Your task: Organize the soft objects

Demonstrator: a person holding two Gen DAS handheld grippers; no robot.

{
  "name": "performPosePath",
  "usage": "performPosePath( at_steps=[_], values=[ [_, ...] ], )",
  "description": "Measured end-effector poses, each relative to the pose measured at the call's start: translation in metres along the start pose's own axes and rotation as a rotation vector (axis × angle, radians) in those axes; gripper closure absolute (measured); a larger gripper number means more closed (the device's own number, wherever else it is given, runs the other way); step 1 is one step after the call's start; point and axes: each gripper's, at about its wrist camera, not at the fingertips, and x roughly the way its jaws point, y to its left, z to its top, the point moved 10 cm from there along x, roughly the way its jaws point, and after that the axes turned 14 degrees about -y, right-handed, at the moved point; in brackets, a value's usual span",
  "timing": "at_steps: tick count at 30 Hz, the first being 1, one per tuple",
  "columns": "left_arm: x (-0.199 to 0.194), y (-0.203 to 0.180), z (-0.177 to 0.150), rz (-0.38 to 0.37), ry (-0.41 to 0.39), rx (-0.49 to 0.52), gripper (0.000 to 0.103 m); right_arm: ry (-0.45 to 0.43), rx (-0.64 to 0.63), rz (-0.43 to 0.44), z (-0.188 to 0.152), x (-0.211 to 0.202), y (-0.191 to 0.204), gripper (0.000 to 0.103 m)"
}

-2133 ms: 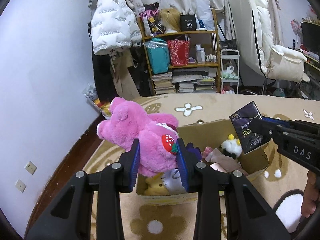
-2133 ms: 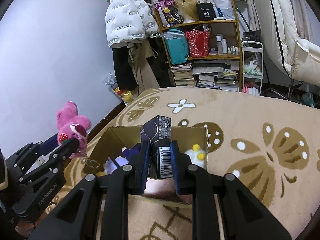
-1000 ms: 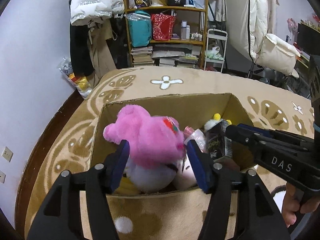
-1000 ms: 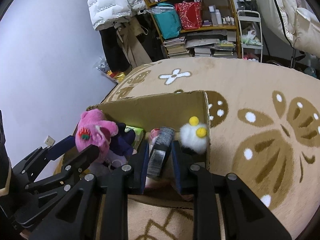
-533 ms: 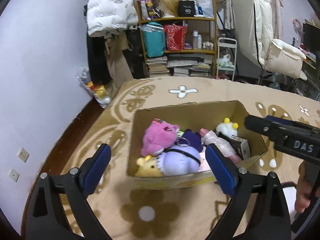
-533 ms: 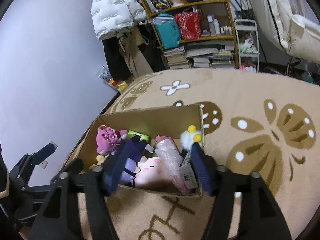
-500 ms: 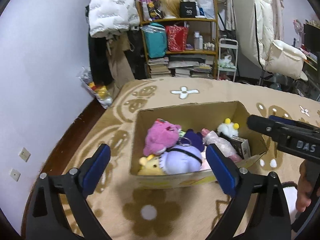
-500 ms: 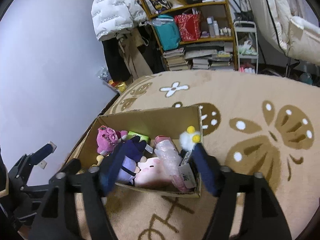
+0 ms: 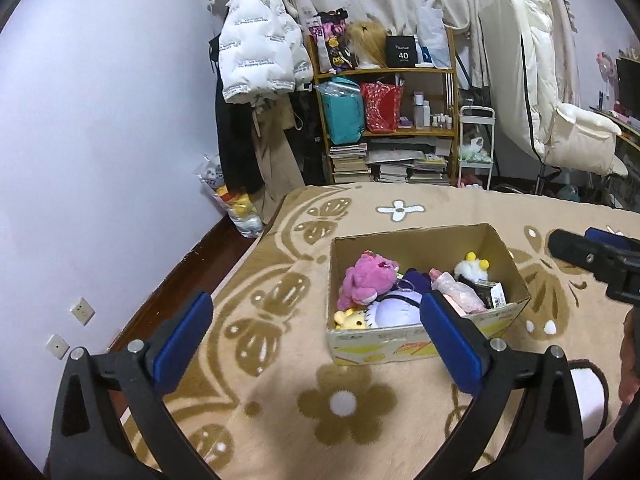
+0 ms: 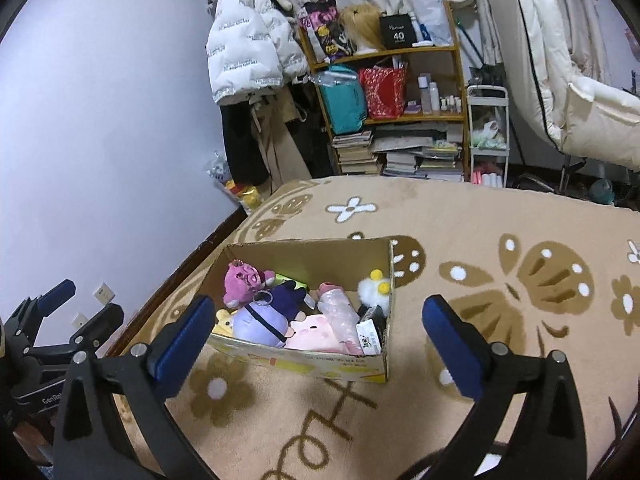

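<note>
Left wrist view looks down over a beige carpet patterned with brown butterflies and white flowers [image 9: 400,208], which covers most of the floor and carries everything else. Behind it, against the far wall, stand a wooden shelf crammed with bags, bottles and stacked books [image 9: 388,120], a white puffer jacket hanging on a rack [image 9: 260,52] and a cream padded recliner chair [image 9: 560,120], all well apart from the work. On the carpet sits an open brown cardboard box [image 9: 404,344], and inside it lie the soft toys: a pink plush bear [image 9: 366,280] at the left, a lilac round plush [image 9: 396,312] near the front wall, a small white fluffy chick with yellow bobbles [image 9: 470,270] at the right, beside a dark printed packet [image 9: 490,292]. Both grippers hover above and in front of the box with nothing between their blue pads; the left gripper [image 9: 316,336] and the right gripper [image 10: 318,338] are each still spreading, jaws wide. Nothing blocks the box's opening.
</note>
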Motion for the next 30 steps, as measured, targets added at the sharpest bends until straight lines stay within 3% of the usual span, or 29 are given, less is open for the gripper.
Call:
performPosePath(
  at_steps=[17, 30],
  values=[
    [-0.033, 0.025, -0.008, -0.001, -0.043, -0.033, 0.001, -0.091, -0.065, -0.112, -0.002, -0.053, -0.011, 0.000],
    [-0.023, 0.030, -0.028, -0.011, -0.052, -0.034, 0.001, -0.126, -0.082, -0.169, -0.014, -0.052, -0.025, 0.000]
  ],
)
